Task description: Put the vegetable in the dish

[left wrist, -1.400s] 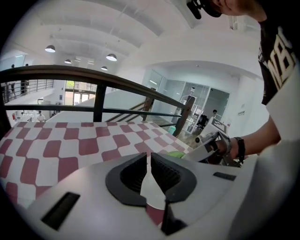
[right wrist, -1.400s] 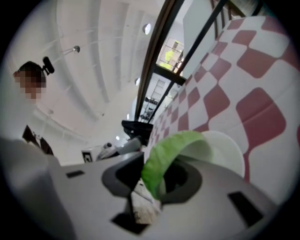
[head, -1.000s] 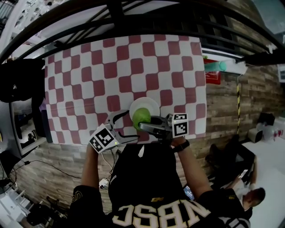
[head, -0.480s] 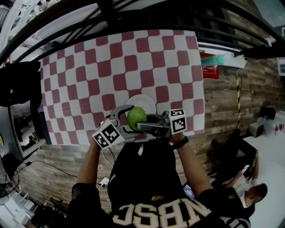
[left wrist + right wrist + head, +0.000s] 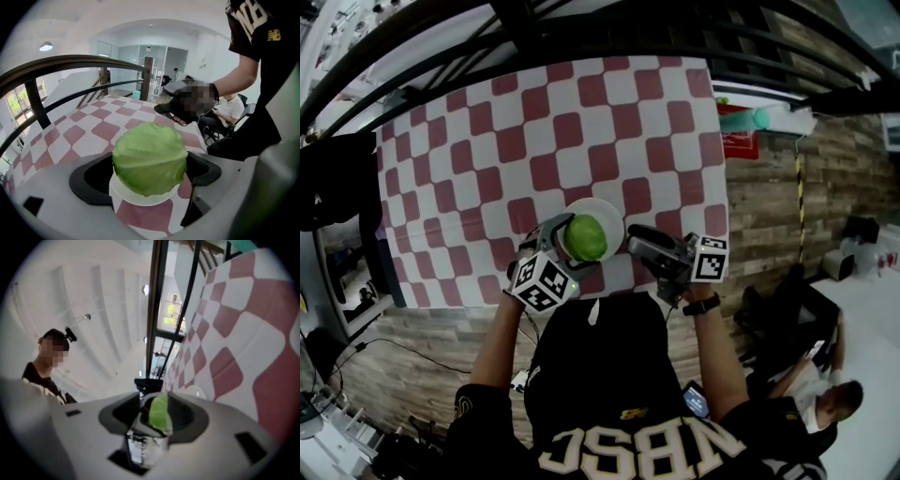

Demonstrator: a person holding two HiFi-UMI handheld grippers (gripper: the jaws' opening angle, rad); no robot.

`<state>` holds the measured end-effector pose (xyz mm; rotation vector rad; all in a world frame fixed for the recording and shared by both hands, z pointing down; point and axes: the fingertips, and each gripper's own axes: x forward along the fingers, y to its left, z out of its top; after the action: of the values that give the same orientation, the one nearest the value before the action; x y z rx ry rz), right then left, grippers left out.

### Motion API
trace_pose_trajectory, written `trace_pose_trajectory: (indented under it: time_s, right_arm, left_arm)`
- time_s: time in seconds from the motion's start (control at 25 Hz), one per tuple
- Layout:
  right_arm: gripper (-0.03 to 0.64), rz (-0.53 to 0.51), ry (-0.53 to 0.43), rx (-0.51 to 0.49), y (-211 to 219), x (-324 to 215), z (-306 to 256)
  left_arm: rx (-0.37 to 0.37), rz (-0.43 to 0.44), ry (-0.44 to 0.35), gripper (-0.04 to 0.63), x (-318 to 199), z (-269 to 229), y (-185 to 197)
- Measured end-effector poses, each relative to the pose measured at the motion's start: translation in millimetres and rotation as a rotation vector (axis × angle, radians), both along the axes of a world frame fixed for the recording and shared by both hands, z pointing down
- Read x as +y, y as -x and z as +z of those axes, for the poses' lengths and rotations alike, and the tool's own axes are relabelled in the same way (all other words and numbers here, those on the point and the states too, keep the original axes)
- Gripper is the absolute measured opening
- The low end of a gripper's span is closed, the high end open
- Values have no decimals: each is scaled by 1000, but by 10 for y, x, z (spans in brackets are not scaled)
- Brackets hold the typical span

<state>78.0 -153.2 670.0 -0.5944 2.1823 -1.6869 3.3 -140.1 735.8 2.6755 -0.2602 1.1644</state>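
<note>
Green cabbage (image 5: pixel 585 238) rests on the small white dish (image 5: pixel 609 214) at lower centre, clasped by the left gripper (image 5: pixel 565 247), while the right gripper (image 5: pixel 639 246), its jaws just opened and empty, stands aside; on release it may roll off.

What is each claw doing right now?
Left claw: closed on the cabbage.
Right claw: open, has just been opening, nothing between.
</note>
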Motion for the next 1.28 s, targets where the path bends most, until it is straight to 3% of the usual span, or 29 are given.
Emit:
trace_pose_trajectory:
  time_s: [0.16,0.48,0.8,1.0,1.16,1.28]
  right_arm:
    - [175,54,-37,13,-155,-79,-67]
    - [175,85,-91,64,-175,-124,-201]
    - [176,188,-150,16,-138,-323,-614]
    - [175,289,-258,94,-53,-523,-1041]
    - [175,361,-337,270,32,-627,-1236]
    - [175,429,-432,460,45,-658,-1459]
  left_arm:
    - [-126,-14,-61,495,-2,223,-48]
    - [-235,-27,-131,495,-13,328,-159]
    - [-247,-54,-160,495,-123,328,-180]
    - [-91,-200,-171,495,-308,-197,-150]
    - [101,-402,-154,494,-618,-824,20]
    - [254,-528,-189,494,-830,-1421,177]
